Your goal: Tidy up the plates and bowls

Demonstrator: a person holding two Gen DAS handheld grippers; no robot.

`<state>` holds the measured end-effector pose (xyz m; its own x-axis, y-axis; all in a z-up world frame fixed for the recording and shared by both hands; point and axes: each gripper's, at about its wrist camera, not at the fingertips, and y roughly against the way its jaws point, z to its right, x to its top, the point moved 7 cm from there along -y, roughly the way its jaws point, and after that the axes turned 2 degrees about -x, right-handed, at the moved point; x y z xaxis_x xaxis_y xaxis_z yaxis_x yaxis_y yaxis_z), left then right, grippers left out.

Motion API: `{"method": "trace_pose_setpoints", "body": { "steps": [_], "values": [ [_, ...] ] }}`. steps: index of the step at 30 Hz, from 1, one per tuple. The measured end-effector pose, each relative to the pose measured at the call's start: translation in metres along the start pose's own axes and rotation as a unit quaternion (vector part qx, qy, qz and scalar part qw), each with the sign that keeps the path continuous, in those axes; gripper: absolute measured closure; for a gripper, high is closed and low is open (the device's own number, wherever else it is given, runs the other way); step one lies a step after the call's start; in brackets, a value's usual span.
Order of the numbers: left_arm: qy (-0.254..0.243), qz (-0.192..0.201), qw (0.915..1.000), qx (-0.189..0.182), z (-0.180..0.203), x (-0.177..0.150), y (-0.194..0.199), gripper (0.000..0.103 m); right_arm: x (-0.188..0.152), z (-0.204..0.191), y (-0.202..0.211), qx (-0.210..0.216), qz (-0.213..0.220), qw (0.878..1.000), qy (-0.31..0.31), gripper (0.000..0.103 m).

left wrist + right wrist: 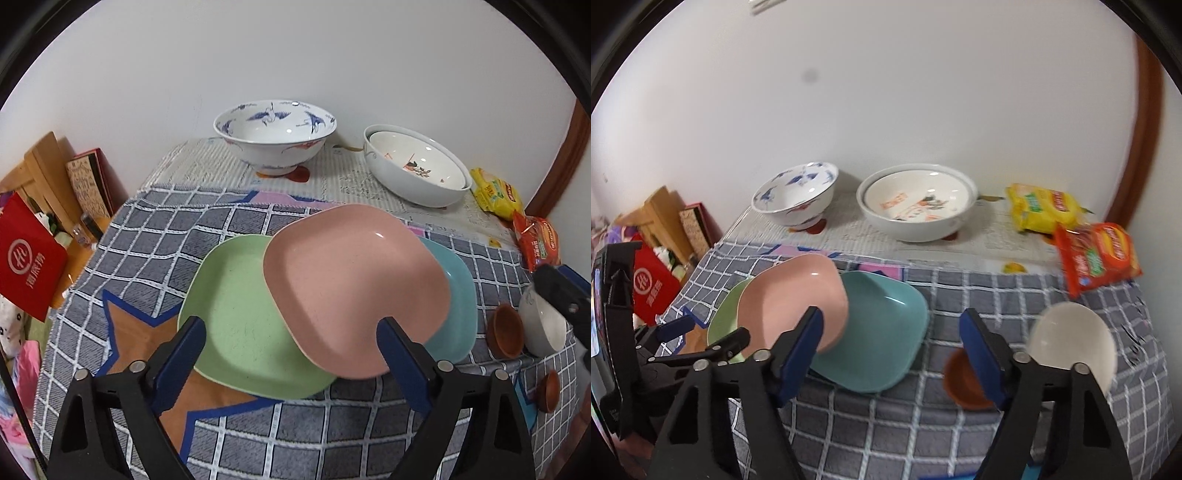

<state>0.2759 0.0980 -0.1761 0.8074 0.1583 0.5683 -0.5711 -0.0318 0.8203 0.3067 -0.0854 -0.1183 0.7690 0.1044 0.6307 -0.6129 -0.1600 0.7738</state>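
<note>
Hovering over stacked plates, both grippers are held with jaws apart and nothing grasped.

The left gripper [291, 354] is seen above the near edges of the green plate [236, 317] and the pink plate [354, 284], which is propped across the green and teal plate [458, 306]. Between the right gripper's [892, 354] fingers lies checked cloth [923, 424], with the teal plate just left and a small brown bowl [960, 387] and white bowl [1075, 339] to the right.
</note>
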Motion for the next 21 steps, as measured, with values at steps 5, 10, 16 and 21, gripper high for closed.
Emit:
{"method": "trace_pose_setpoints", "body": {
  "steps": [5,10,16,21],
  "values": [
    [0.012,-0.009,0.9996,-0.022,-0.001,0.002,-0.015,0.015,0.002,-0.018,-0.037,0.027,-0.023,0.999,0.042,0.040],
    [0.021,-0.022,0.9994,-0.017,-0.001,0.003,-0.030,0.025,0.007,-0.032,-0.065,0.050,-0.036,0.995,0.075,0.047],
    [0.021,-0.029,0.9992,-0.017,0.000,0.006,-0.040,0.035,0.012,-0.042,-0.092,0.068,-0.048,0.993,0.081,0.053],
    [0.023,-0.037,0.9989,-0.018,-0.003,0.007,-0.049,0.046,0.008,-0.045,-0.109,0.079,-0.063,0.992,0.082,0.070]
  ]
}}
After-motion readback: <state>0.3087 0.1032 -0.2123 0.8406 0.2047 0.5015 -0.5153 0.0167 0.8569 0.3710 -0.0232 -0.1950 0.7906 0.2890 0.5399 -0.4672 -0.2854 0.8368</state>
